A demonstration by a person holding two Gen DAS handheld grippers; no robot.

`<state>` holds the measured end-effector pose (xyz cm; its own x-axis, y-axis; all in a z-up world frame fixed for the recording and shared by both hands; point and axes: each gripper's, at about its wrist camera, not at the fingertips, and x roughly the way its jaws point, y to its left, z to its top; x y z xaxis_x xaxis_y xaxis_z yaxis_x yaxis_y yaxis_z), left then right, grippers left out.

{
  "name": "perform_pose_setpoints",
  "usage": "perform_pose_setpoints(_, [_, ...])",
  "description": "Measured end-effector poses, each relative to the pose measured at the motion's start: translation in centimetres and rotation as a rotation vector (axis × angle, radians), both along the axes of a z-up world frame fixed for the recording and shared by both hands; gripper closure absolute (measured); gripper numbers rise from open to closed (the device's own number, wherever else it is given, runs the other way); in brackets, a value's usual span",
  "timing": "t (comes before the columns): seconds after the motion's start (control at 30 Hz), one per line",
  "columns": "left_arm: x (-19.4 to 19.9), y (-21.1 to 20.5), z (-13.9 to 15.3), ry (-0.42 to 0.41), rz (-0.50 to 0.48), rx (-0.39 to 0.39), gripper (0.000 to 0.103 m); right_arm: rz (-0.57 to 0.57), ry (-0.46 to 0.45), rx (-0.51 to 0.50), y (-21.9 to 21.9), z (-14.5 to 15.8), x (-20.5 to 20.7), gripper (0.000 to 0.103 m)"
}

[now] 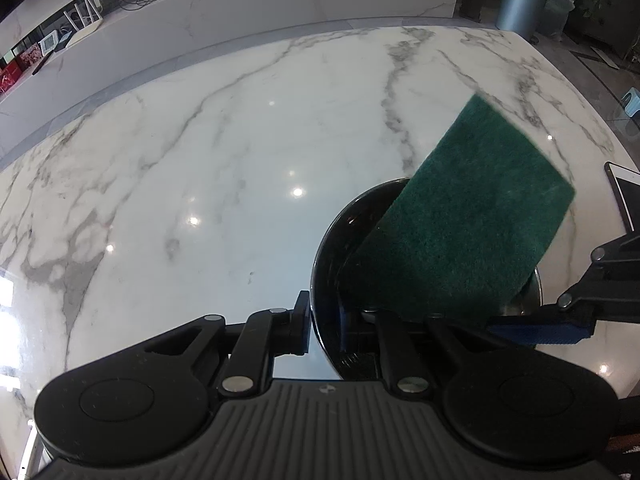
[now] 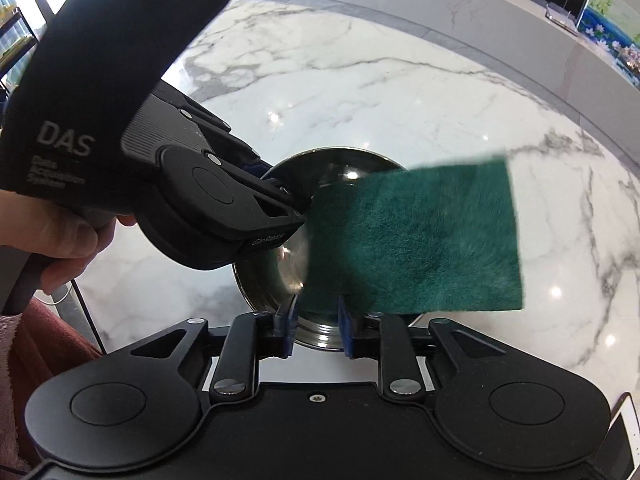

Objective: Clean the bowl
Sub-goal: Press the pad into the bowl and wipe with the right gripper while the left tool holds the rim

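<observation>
At lower centre of the right view, the scouring pad (image 2: 416,240) is pinched by the right gripper (image 2: 316,326) so it hangs over the bowl (image 2: 280,256). At centre left, the bowl's rim is clamped by the left gripper (image 2: 286,196), steadying it on the marble table (image 2: 400,100).

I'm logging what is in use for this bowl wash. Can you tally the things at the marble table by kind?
Metal bowl: 1
Green scouring pad: 1
Handheld gripper: 2, the left gripper on the bowl's rim and the right gripper holding the pad
Device with a dark screen at the table's edge: 1
Total: 5
</observation>
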<state>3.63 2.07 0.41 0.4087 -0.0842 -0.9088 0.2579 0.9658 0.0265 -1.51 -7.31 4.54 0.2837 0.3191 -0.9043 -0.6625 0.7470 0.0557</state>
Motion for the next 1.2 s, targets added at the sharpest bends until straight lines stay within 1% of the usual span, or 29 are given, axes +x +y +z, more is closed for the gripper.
perform_pose_setpoints(0.23, [0.1, 0.3, -0.2, -0.002, -0.006, 0.0, 0.092, -0.022, -0.01, 0.0, -1.0, 1.4, -0.4, 0.073])
perform_pose_setpoints(0.3, [0.1, 0.2, -0.2, -0.002, -0.007, 0.001, 0.092, -0.032, -0.012, 0.009, -1.3, 1.8, -0.5, 0.073])
perform_pose_setpoints(0.37, [0.1, 0.2, -0.2, -0.002, -0.007, 0.001, 0.092, -0.05, -0.036, 0.014, -1.7, 2.3, -0.4, 0.071])
perform_pose_setpoints(0.4, [0.1, 0.2, -0.1, -0.002, -0.007, 0.001, 0.092, -0.061, -0.051, 0.016, -1.9, 2.6, -0.3, 0.064])
perform_pose_setpoints(0.43, [0.1, 0.2, -0.1, -0.002, -0.007, 0.002, 0.092, -0.076, -0.062, 0.018, -2.0, 2.7, -0.1, 0.054])
perform_pose_setpoints(0.5, [0.2, 0.1, -0.1, -0.002, -0.007, 0.003, 0.092, -0.117, -0.075, 0.019, -2.3, 2.5, 0.7, 0.048])
perform_pose_setpoints(0.7, [0.1, 0.1, -0.1, -0.002, -0.004, 0.003, 0.091, -0.231, -0.108, 0.023, -3.2, 1.9, 3.1, 0.045])
perform_pose_setpoints(0.77, [0.2, 0.1, -0.2, -0.003, -0.006, 0.005, 0.091, -0.236, -0.111, 0.017, -3.1, 1.7, 3.3, 0.044])
perform_pose_setpoints(0.87, [0.2, 0.1, -0.2, -0.002, -0.007, 0.005, 0.091, -0.22, -0.126, 0.01, -3.0, 1.5, 3.4, 0.04])
perform_pose_setpoints(1.2, [0.2, 0.0, -0.2, -0.004, -0.005, 0.01, 0.091, -0.189, -0.163, -0.057, -1.6, 0.1, 3.9, 0.039])
